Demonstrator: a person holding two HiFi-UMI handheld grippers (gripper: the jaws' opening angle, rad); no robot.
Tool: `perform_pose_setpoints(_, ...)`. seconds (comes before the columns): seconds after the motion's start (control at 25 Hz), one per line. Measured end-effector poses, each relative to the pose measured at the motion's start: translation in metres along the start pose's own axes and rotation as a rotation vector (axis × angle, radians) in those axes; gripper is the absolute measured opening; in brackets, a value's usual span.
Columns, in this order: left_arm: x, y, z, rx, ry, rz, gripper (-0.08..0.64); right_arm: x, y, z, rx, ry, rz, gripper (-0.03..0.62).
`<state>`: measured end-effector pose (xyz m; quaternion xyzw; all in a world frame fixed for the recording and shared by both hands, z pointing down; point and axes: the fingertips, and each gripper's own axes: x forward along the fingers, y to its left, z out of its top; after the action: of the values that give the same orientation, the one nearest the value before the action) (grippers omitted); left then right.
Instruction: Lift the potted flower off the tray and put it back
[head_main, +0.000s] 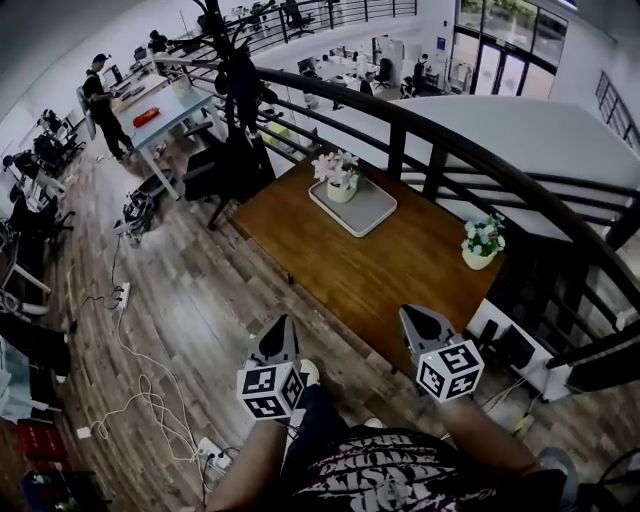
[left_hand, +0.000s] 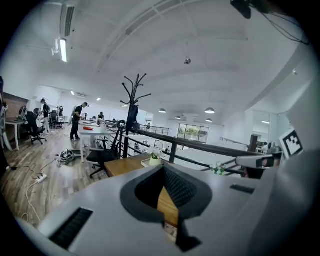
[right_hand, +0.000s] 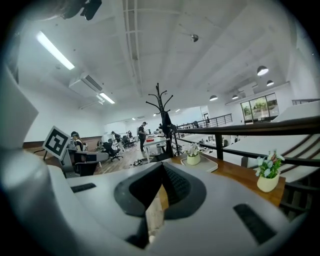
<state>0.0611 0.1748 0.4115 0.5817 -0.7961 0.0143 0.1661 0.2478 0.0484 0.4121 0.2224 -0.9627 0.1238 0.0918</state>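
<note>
On the far tray sits the flower. Nearer, left tool and right tool are clenched, empty.

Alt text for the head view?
A potted flower stands on a grey tray at the far end of a wooden table; a second pot sits near its right edge. The left gripper and right gripper, shut and empty, hover nearest the camera.

No readable text, brand, number or sign is found in any view. Only black-and-white square code patterns are seen. They are printed on the left white marker cube of the left gripper and on the right white marker cube of the right gripper. No letters or digits are carried by them.
</note>
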Motion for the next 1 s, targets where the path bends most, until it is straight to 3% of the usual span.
perform_pose_setpoints(0.36, 0.071, 0.028, 0.016, 0.057, 0.035, -0.090, 0.008, 0.070, -0.021, 0.007, 0.027, 0.004, -0.074, -0.002)
perform_pose_setpoints(0.56, 0.120, 0.075, 0.018, 0.058, 0.085, -0.113, 0.008, 0.137, -0.021, -0.008, 0.065, 0.061, -0.094, -0.002)
perform_pose_setpoints(1.0, 0.201, 0.159, 0.045, 0.033, 0.114, -0.167, 0.008, 0.250, -0.014, 0.004, 0.074, 0.100, -0.136, -0.002)
